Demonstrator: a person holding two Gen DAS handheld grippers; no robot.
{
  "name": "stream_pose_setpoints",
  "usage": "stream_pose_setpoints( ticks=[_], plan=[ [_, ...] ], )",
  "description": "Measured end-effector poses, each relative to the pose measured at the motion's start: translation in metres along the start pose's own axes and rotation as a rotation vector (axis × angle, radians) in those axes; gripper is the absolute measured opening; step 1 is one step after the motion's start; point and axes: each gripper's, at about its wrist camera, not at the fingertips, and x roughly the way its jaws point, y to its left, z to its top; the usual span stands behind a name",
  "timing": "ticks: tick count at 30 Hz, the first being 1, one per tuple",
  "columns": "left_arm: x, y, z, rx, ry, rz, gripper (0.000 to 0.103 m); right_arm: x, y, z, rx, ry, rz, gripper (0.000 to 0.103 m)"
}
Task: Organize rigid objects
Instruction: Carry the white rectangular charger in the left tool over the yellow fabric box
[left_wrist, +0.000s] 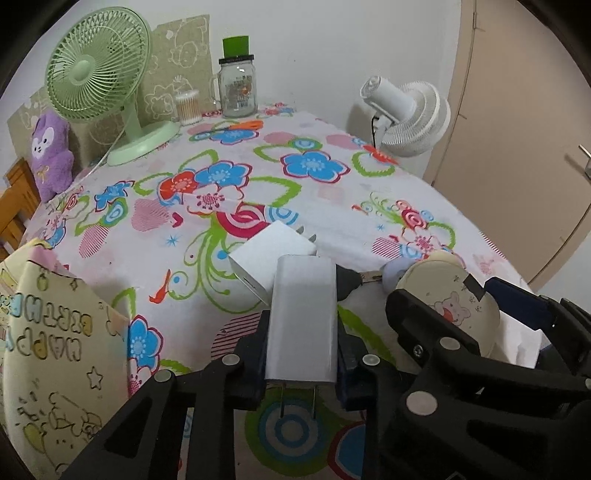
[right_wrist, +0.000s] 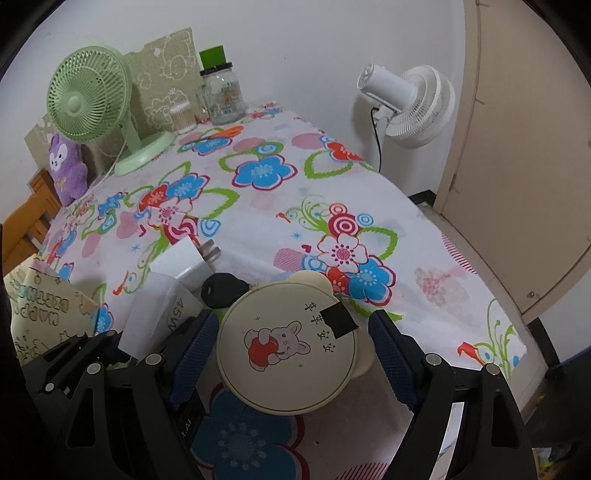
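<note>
A tall white rectangular plastic wall charger (left_wrist: 302, 317), its two metal prongs pointing toward the camera, sits clamped between the blue-padded fingers (left_wrist: 258, 347) of the left gripper (left_wrist: 301, 350), just above the flower-printed tablecloth (left_wrist: 332, 184) near the table's front edge. No earlier view is given, so only the present grip can be stated: both pads press the charger's long sides. Touching its far end lies a second, squarer white plug adapter (left_wrist: 267, 254), prongs aimed away, flat on the cloth. Just to the right of these rests a black car key fob (right_wrist: 223, 290), its far end hidden in the left wrist view.

Beside that, the right gripper (right_wrist: 295, 354) straddles a round cream-coloured compact with small bear ears and a cartoon rabbit hugging a red apple (right_wrist: 286, 350). Its jaws stand wide apart; the left pad is at or very near the rim, the right pad clear of it, so the compact is not pinched.

At the left edge sits a pale yellow printed gift bag (left_wrist: 48, 332). Farther back stand a mint-green desk fan (left_wrist: 98, 66), a purple plush toy (left_wrist: 51, 155), a clear tub of cotton swabs (left_wrist: 188, 107), a glass jar with a black lid (left_wrist: 237, 88) and a white pedestal fan (left_wrist: 410, 114) beyond the table.
</note>
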Motion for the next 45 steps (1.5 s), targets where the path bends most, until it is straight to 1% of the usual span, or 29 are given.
stream_pose_setpoints(
  ticks=[17, 21, 28, 39, 45],
  plan=[
    [-0.060, 0.005, -0.007, 0.013, -0.083, 0.038, 0.027, -0.054, 0.021, -0.007, -0.031, -0.076, 0.031, 0.085],
    [-0.079, 0.008, -0.010, 0.016, -0.098, 0.026, 0.028, -0.071, 0.028, -0.007, -0.043, -0.092, 0.040, 0.085],
    [-0.102, 0.017, -0.011, 0.020, -0.123, 0.031, 0.028, -0.095, 0.043, -0.009, -0.055, -0.118, 0.048, 0.085],
    [-0.132, 0.041, -0.012, 0.019, -0.153, 0.045, 0.028, -0.123, 0.075, -0.007, -0.096, -0.161, 0.072, 0.085],
    [-0.143, 0.061, -0.014, 0.009, -0.157, 0.057, 0.028, -0.129, 0.098, -0.006, -0.121, -0.170, 0.089, 0.085]
  ],
)
